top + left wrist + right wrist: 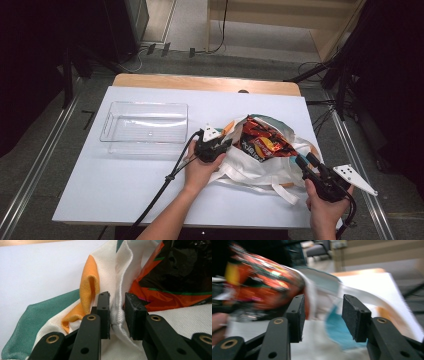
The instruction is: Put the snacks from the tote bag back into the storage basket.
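Note:
A white cloth tote bag (255, 167) with teal and orange patches lies on the table, mouth toward the left. A red and black snack packet (260, 140) sticks out of that mouth. My left gripper (227, 142) is shut on the bag's stitched white rim (120, 277), which is bunched between its pads; the packet (175, 272) lies just right of it. My right gripper (305, 160) hovers by the bag's right side, above the handles. Its jaws stand open (322, 312) with nothing between them; the packet (262, 285) and bag (342, 332) lie blurred beyond.
A clear plastic tray (145, 122) stands at the back left of the white table (125, 185). The bag's white straps (260, 182) trail toward the front edge. A cable (165, 185) runs from the left gripper off the front.

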Demonstrator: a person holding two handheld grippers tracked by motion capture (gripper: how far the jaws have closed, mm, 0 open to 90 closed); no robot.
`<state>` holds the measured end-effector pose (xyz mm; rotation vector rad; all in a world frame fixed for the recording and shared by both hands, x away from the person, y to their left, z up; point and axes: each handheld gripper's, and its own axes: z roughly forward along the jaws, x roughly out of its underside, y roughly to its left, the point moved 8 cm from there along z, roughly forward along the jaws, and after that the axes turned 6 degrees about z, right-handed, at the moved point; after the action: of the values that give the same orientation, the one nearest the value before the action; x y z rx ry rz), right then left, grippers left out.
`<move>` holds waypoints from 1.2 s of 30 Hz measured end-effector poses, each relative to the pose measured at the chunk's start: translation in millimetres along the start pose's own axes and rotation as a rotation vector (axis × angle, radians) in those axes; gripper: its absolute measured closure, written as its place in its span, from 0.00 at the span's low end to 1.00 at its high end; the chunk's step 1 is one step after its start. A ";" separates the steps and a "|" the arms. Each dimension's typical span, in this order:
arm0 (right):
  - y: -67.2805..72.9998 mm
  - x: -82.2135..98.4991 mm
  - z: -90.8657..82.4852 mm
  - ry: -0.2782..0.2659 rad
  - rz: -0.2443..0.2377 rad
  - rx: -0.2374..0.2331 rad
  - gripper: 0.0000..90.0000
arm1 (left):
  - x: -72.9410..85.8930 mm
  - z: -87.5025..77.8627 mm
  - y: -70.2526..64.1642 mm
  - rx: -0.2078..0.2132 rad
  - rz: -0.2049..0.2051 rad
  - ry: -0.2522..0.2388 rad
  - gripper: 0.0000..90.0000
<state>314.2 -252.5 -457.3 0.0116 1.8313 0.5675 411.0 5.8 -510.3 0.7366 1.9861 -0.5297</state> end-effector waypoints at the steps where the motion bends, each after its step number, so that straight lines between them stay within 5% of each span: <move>1: 5.7 -1.5 -0.6 -0.004 -0.006 -0.029 0.57 | 0.0 0.1 0.0 0.002 -0.001 -0.001 0.84; 7: 33.5 -4.9 0.3 -0.036 -0.081 -0.144 0.45 | -0.1 0.1 -0.1 0.001 -0.002 0.000 0.84; 13: 43.5 -8.8 18.4 -0.014 -0.005 -0.184 0.43 | -0.1 0.4 -0.2 0.001 -0.001 -0.001 0.84; 20: 55.5 -14.8 46.6 0.026 0.063 -0.114 0.48 | 0.1 0.7 -0.4 -0.006 0.007 0.004 0.85; 22: 56.7 -19.0 55.6 0.039 0.093 -0.111 0.57 | 0.1 0.9 -0.2 -0.009 0.007 0.004 0.85; 27: 51.3 -30.2 64.6 0.059 0.078 -0.056 0.84 | 0.0 0.8 -0.5 -0.007 0.005 0.003 0.85; 36: 53.6 -29.8 63.0 0.044 0.035 -0.080 0.99 | -0.1 0.5 -0.9 -0.008 0.008 0.002 0.85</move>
<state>366.6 -190.2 -423.9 -0.0226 1.8523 0.6705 410.7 4.8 -510.4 0.7399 1.9849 -0.5165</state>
